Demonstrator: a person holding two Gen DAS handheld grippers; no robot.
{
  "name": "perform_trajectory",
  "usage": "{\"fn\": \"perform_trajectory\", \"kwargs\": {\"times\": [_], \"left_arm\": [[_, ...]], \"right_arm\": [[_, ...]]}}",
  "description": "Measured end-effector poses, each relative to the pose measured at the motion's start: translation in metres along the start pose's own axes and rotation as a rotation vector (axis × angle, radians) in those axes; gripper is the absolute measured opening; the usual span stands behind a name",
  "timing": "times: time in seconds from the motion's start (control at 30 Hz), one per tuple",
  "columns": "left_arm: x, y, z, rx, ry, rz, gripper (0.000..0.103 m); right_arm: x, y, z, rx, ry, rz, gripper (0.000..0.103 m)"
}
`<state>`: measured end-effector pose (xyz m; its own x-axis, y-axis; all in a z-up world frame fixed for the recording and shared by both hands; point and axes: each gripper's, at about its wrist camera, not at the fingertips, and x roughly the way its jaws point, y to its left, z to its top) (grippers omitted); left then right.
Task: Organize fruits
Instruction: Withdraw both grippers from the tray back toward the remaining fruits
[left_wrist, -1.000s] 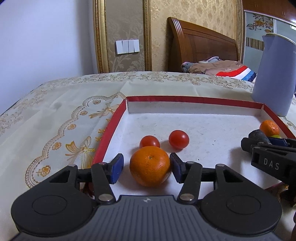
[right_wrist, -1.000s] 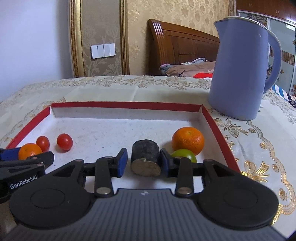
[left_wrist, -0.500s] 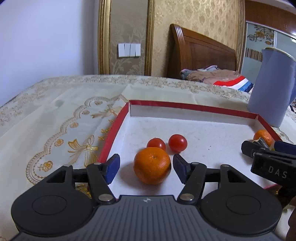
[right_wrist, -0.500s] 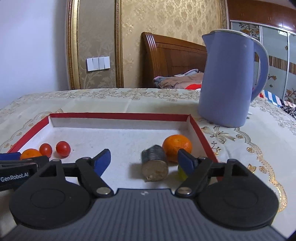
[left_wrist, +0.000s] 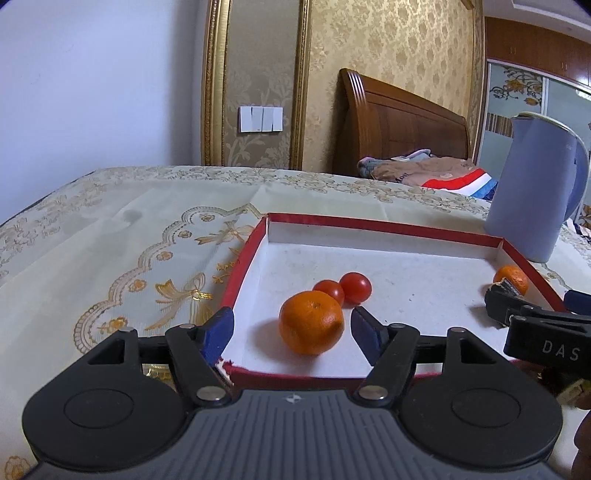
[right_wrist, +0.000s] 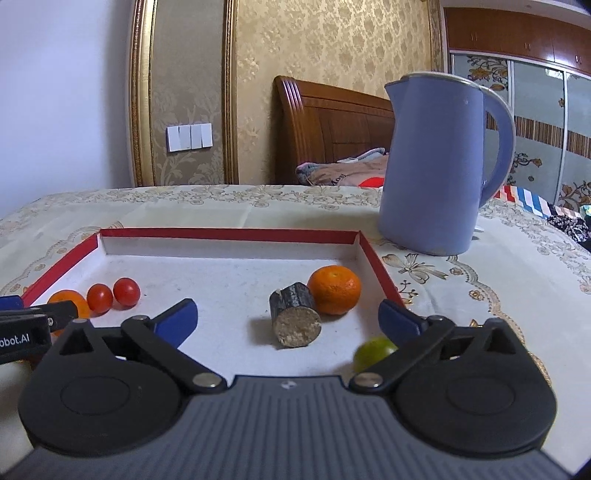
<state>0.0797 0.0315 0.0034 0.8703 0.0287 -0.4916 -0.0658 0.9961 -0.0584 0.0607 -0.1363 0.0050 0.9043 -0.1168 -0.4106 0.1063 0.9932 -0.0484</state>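
With both grippers, left (left_wrist: 291, 330) and right (right_wrist: 286, 321), spread wide and holding nothing, lift them straight back so no finger nudges the orange (left_wrist: 311, 322) or stub (right_wrist: 294, 319) lying in the tray (right_wrist: 229, 234).

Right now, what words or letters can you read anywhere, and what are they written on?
"DAS" stands in white letters on the right gripper, seen from the left wrist view.
"obot.AI" stands on the left gripper, cut off by the picture's edge in the right wrist view.
Small print on the brown clothing is too blurred to read.
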Motion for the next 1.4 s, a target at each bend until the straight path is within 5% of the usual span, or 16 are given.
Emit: {"fn": "perform_trajectory", "kwargs": {"times": [0.3,1.4], "left_arm": [[-0.018,-0.007,-0.010,0.065,-0.027,-0.004,0.070],[-0.052,0.004,-0.029,0.036,0.007,-0.100,0.073]], "right_arm": [[-0.020,-0.011,-0.009,0.059,0.015,0.052,0.103],[-0.069,-0.041,-0.033,0.132,0.040,0.105,0.103]]}}
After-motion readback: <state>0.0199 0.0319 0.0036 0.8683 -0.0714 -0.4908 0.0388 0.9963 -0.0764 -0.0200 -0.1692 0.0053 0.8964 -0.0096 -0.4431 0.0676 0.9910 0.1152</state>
